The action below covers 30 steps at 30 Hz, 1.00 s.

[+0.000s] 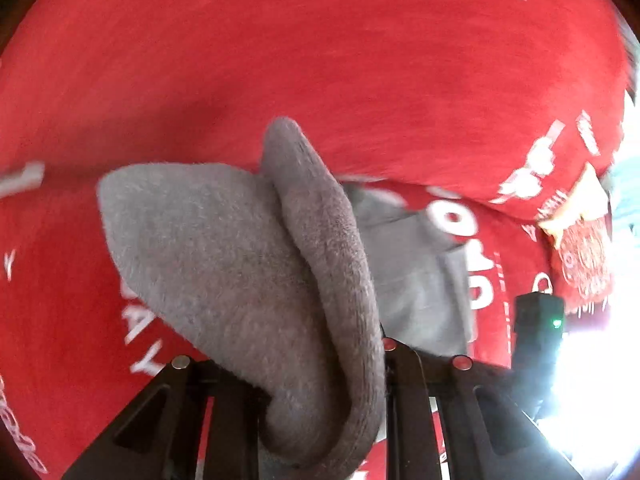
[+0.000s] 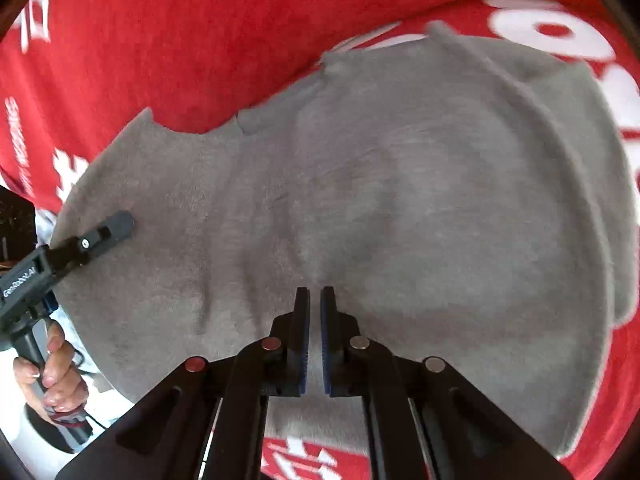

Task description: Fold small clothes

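A small grey fleece garment (image 2: 400, 184) lies spread on a red cloth with white lettering (image 2: 180, 40). In the left wrist view the same garment (image 1: 224, 260) drapes in a thick fold over my left gripper (image 1: 320, 392), which is shut on its edge; the fingertips are hidden by the fabric. My left gripper also shows in the right wrist view (image 2: 116, 226), at the garment's left edge. My right gripper (image 2: 315, 300) hovers over the garment's near middle, its blue-padded fingers (image 2: 302, 320) almost together with a thin gap and nothing between them.
The red cloth (image 1: 320, 48) covers the whole work surface. A hand (image 2: 56, 364) holds the left gripper's handle at the lower left. The right gripper's black body with a green light (image 1: 538, 320) shows at the right, beside bright glare.
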{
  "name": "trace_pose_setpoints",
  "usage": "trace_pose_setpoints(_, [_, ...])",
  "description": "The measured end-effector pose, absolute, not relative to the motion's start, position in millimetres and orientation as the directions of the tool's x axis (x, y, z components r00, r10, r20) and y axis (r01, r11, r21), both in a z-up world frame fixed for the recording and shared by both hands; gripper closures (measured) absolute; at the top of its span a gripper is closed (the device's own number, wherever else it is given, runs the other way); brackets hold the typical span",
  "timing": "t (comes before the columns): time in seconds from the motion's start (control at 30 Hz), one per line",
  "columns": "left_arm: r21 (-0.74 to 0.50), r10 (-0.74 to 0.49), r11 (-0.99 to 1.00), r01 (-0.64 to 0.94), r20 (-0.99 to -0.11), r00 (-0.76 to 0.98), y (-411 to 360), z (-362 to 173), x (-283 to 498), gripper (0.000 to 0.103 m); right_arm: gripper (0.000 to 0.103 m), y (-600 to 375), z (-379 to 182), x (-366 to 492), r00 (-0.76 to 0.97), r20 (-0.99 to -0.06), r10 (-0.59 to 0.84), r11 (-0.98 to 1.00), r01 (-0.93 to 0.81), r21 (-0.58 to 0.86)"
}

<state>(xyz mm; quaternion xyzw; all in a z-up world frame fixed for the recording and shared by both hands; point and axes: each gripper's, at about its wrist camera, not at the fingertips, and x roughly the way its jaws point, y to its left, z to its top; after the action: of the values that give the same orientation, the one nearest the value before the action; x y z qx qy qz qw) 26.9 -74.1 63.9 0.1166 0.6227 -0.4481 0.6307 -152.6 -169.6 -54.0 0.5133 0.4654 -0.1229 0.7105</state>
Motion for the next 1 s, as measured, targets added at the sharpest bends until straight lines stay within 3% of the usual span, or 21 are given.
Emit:
trace_pose_setpoints(0.17, [-0.368, -0.404, 0.446, 0.816, -0.896, -0.183, -156, 74, -38, 0.081, 0.095, -204, -50, -210, 0.658, -0.696, 0.288, 0.289, 0.633, 0.718])
trace_pose_setpoints(0.33, [-0.26, -0.27, 0.377, 0.889, -0.949, -0.163, -215, 19, -109, 0.08, 0.092, -218, -83, -244, 0.708, -0.636, 0.306, 0.144, 0.626, 0.766])
trace_pose_setpoints(0.4, [-0.236, -0.23, 0.372, 0.898, -0.96, -0.157, -220, 2, -121, 0.067, 0.092, -217, -100, -251, 0.709, -0.629, 0.319, 0.105, 0.633, 0.767])
trace_pose_setpoints(0.43, [-0.247, -0.231, 0.377, 0.893, -0.958, -0.168, -223, -3, -125, 0.054, 0.092, -216, -105, -253, 0.708, -0.628, 0.323, 0.097, 0.636, 0.766])
trace_pose_setpoints(0.47, [-0.26, -0.241, 0.379, 0.888, -0.954, -0.176, -223, -2, -127, 0.047, 0.092, -215, -112, -255, 0.72, -0.61, 0.33, 0.078, 0.623, 0.778])
trace_pose_setpoints(0.7, [-0.361, -0.339, 0.275, 0.891, -0.904, -0.261, -227, 41, -149, 0.046, 0.092, -222, -126, -257, 0.772, -0.55, 0.32, -0.02, 0.586, 0.81])
trace_pose_setpoints(0.77, [-0.373, -0.378, 0.288, 0.882, -0.891, -0.253, -219, 59, -138, 0.046, 0.085, -229, -127, -269, 0.803, -0.518, 0.294, -0.075, 0.56, 0.825])
trace_pose_setpoints(0.83, [-0.363, -0.406, 0.33, 0.871, -0.888, -0.216, -204, 71, -120, 0.046, 0.061, -233, -132, -279, 0.859, -0.447, 0.25, -0.174, 0.494, 0.852])
trace_pose_setpoints(0.93, [-0.301, -0.397, 0.433, 0.849, -0.91, -0.12, -176, 76, -84, 0.046, 0.043, -237, -143, -287, 0.927, -0.322, 0.192, -0.308, 0.368, 0.877])
trace_pose_setpoints(1.0, [-0.244, -0.359, 0.512, 0.824, -0.932, -0.053, -153, 68, -59, 0.046, 0.041, -237, -149, -278, 0.94, -0.275, 0.2, -0.333, 0.329, 0.883])
